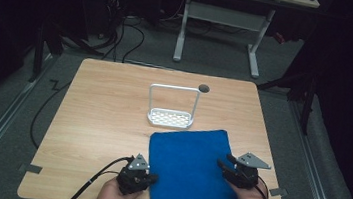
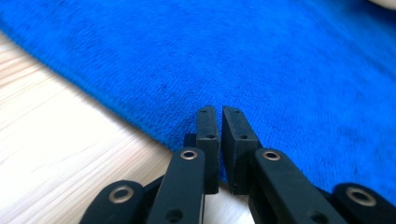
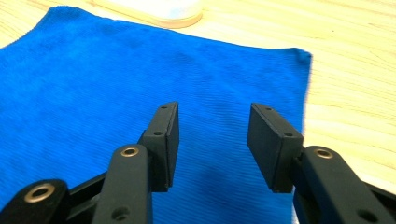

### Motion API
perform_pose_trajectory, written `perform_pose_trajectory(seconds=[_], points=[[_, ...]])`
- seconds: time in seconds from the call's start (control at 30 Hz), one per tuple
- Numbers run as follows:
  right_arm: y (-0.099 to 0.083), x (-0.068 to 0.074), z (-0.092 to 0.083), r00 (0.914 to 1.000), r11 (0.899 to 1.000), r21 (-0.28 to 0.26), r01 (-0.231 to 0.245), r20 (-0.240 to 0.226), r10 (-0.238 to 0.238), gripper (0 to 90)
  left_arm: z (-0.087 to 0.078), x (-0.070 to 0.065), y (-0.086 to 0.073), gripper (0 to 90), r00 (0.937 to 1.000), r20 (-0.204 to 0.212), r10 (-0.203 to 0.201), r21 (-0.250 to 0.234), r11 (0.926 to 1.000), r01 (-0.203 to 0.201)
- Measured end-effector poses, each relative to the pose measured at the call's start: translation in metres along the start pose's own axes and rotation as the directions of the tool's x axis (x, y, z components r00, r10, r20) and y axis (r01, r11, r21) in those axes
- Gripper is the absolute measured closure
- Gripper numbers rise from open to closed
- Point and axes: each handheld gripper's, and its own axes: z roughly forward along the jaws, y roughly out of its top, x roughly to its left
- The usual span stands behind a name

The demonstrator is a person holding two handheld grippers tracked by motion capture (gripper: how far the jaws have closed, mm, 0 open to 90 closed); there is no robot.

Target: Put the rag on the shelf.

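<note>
So on the table [image 1: 91, 120]: one blue cloth [image 1: 191, 174], one white rack [image 1: 172, 107], plus two grippers, left [image 1: 148, 172] and right [image 1: 224, 166].

White wire rack [image 1: 171, 113] on wooden table [image 1: 102, 116], round hole [image 1: 204, 88] behind.

Matt blue terry cloth [image 1: 191, 174] on smooth, probably laminated wood table [image 1: 109, 102]

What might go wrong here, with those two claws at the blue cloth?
The left gripper looks shut at the blue cloth's very edge, so its hold may be thin and could slip. The right gripper hangs open over the cloth; lifting now would raise one side only. The white rack stands close behind, and a swinging cloth might knock it.
</note>
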Motion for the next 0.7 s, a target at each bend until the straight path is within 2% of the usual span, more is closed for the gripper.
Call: perform_pose_trajectory(seconds=[0.1,0.27,0.37,0.43,0.5,0.57,0.7], points=[[0.0,0.0,0.001,1.0,1.0,0.0,-0.001,0.001,0.001,57.8,-0.012,0.013,-0.006,85.7,0.999,-0.015,-0.042,-0.004,0.9991,0.042],[0.0,0.0,0.002,0.9998,1.0,0.004,-0.009,-0.02,0.009,75.2,-0.028,0.03,-0.014,85.3,0.9939,-0.052,-0.097,-0.009,0.9953,0.096],[0.001,0.001,0.006,0.9994,1.0,0.017,-0.013,-0.033,0.014,81.0,-0.034,0.037,-0.014,83.3,0.9919,-0.061,-0.112,-0.004,0.9937,0.112],[0.002,0.002,0.01,0.9995,0.999,0.031,-0.009,-0.032,0.01,82.8,-0.037,0.041,-0.01,79.8,0.9911,-0.087,-0.1,-0.031,0.9948,0.098],[0.004,0.002,0.014,0.9997,0.999,0.04,-0.009,-0.023,0.01,84.5,-0.036,0.047,-0.002,76.4,0.9898,-0.089,-0.111,-0.062,0.9925,0.105],[0.007,0.002,0.019,0.9998,0.998,0.054,-0.012,-0.016,0.013,86.6,-0.028,0.054,0.008,74.3,0.9877,-0.093,-0.126,-0.083,0.9895,0.118],[0.01,0.003,0.032,0.9999,0.996,0.093,-0.002,-0.013,0.003,89.3,-0.012,0.058,0.015,72.6,0.9874,-0.126,-0.095,-0.044,0.9949,0.091]])
